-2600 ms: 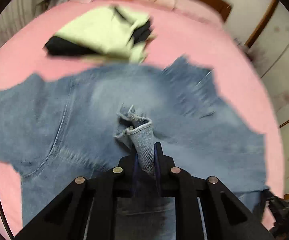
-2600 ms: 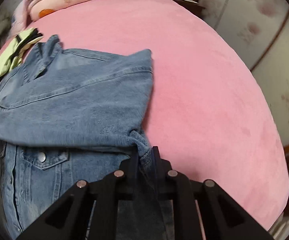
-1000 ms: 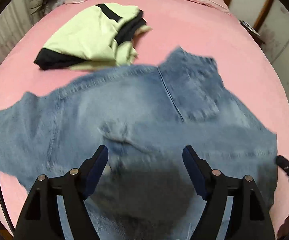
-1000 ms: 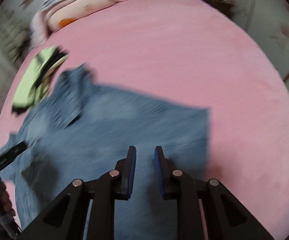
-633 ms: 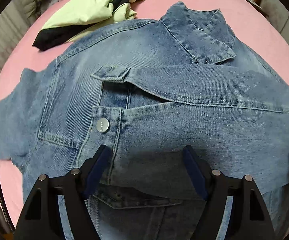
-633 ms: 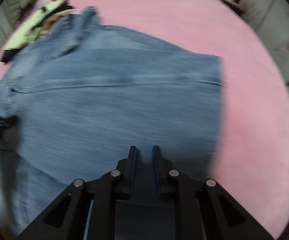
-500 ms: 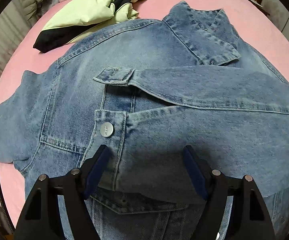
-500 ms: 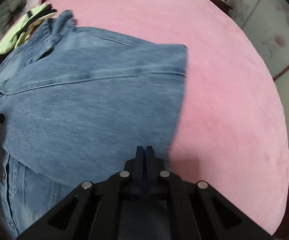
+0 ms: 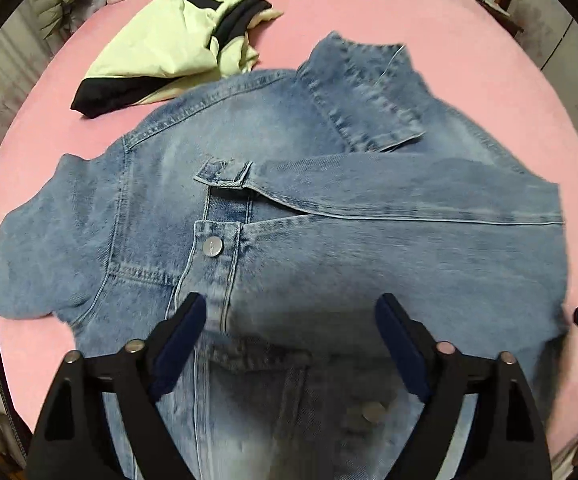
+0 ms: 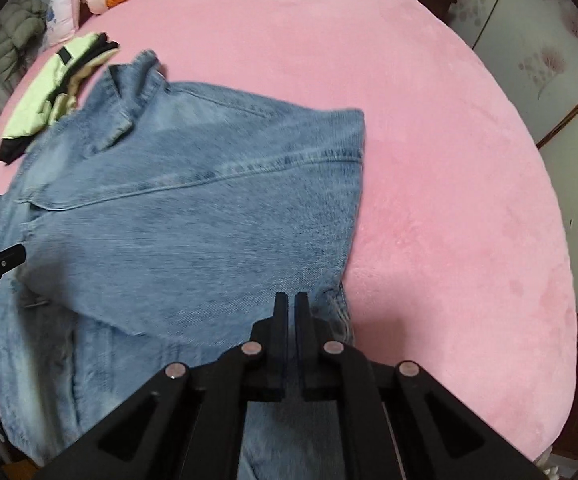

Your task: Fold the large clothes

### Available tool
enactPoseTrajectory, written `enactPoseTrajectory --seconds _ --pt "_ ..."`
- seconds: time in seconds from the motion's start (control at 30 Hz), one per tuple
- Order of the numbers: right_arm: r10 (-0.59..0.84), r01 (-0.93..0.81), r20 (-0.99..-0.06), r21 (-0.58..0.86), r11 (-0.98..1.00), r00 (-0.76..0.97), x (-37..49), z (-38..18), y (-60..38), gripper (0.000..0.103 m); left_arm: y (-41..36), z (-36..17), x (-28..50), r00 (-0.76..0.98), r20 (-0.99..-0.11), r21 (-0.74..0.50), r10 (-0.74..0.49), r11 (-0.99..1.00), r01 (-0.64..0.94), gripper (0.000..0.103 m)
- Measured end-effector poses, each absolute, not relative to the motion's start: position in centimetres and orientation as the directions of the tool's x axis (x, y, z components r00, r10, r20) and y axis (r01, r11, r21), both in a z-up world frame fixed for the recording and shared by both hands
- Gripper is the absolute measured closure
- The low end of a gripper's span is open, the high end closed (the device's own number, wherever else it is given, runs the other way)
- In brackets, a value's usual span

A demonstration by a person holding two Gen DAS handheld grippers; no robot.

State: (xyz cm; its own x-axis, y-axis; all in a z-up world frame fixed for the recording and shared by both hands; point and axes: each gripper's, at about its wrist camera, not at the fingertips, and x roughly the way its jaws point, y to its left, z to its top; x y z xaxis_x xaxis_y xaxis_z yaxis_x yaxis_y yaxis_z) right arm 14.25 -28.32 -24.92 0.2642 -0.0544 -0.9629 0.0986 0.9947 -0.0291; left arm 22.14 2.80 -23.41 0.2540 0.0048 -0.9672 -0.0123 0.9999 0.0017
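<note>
Denim jacket point(image 9: 329, 248) lies flat across the pink bed point(image 10: 429, 120), both sleeves crossed over its chest. Left gripper point(image 9: 289, 336) hovers above it, jaws opening with nothing between them; right gripper point(image 10: 291, 300) is closed and empty near the jacket's right edge. Sleeve step looks finished; next, I'd say, catch the near hem and fold it toward the far collar.

Loads of bare pink bed point(image 10: 449, 160) to the right of the denim jacket point(image 10: 209, 220), but a folded green top point(image 9: 161, 52) crowds its far-left corner.
</note>
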Motion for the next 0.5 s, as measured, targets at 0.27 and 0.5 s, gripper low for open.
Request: enactPoseTrajectory --seconds 0.27,0.5 --pt "0.009 0.094 -0.951 0.04 0.995 0.31 13.3 -18.2 -27.4 0.099 2.4 -16.9 19.7 0.269 -0.96 -0.079 -0.075 0.997 -0.004 0.013" --pt "0.027 0.032 -0.934 0.041 0.999 0.356 11.6 -14.5 -25.6 0.078 2.3 -11.9 17.4 0.331 -0.935 -0.134 -0.13 0.991 0.01 0.009"
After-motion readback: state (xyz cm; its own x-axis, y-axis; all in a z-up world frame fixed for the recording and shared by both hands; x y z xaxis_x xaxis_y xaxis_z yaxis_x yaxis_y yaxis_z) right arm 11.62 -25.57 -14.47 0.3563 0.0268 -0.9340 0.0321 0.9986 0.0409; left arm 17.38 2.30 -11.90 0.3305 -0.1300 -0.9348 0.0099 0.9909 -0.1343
